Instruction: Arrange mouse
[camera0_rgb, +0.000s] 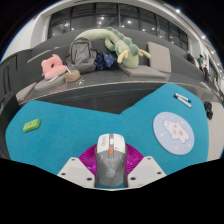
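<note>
A white and grey mouse (111, 150) with an orange wheel lies between my gripper's (111, 165) two fingers, its nose pointing away from me. The magenta pads (89, 160) press against both its sides with no gap showing, so the gripper is shut on the mouse. It is over the near edge of a teal desk mat (80, 118). A round light-blue mouse pad (174, 131) with a pale picture lies on the mat ahead and to the right of the fingers.
A small green item (31, 125) lies on the mat's left part, and a small white item (183, 99) at its far right. Beyond the table stands a sofa with a green plush toy (113, 41), a pink object (52, 68) and a dark bag (84, 55).
</note>
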